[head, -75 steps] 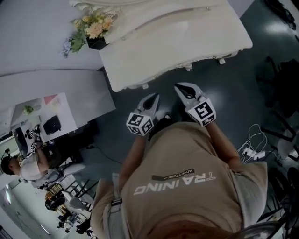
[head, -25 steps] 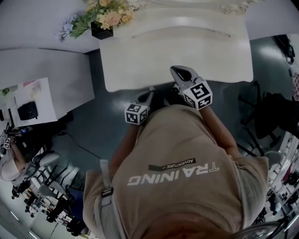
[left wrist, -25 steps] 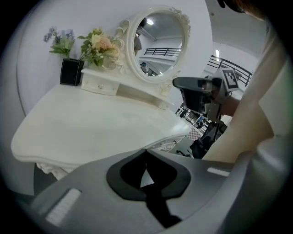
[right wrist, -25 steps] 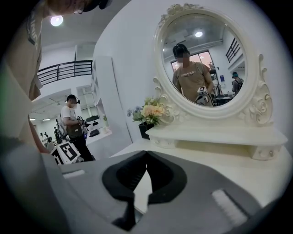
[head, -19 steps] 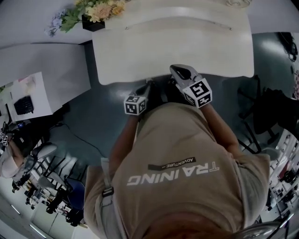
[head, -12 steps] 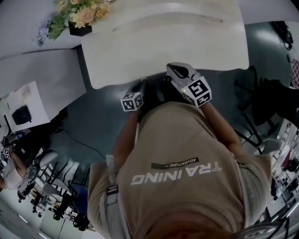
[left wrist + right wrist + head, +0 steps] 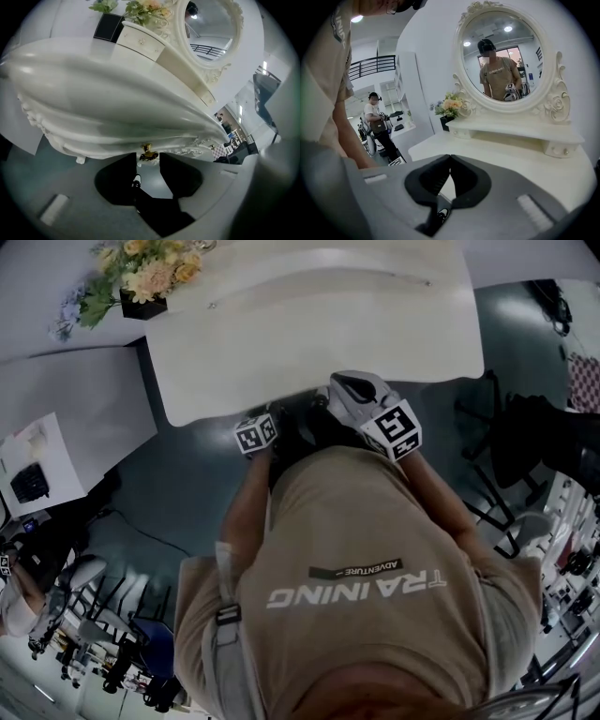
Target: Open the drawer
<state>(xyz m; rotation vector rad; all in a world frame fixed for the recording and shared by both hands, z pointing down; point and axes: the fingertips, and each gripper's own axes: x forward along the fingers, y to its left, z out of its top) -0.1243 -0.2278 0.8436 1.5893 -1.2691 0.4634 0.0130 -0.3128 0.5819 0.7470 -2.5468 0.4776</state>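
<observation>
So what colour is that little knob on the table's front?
The knob is gold. It shows best in the left gripper view.

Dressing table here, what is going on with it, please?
A person stands at the white dressing table with a claw in each hand. The left claw is low at the front edge, its jaws opening, the gold drawer knob just ahead of them, not gripped. The right claw is shut and empty above the table.

one dressing table [image 7: 309,324], one mirror [image 7: 506,56], one flower arrangement [image 7: 141,273], one gold knob [image 7: 147,151], two hand-held grippers [image 7: 148,160] [image 7: 450,158]
</observation>
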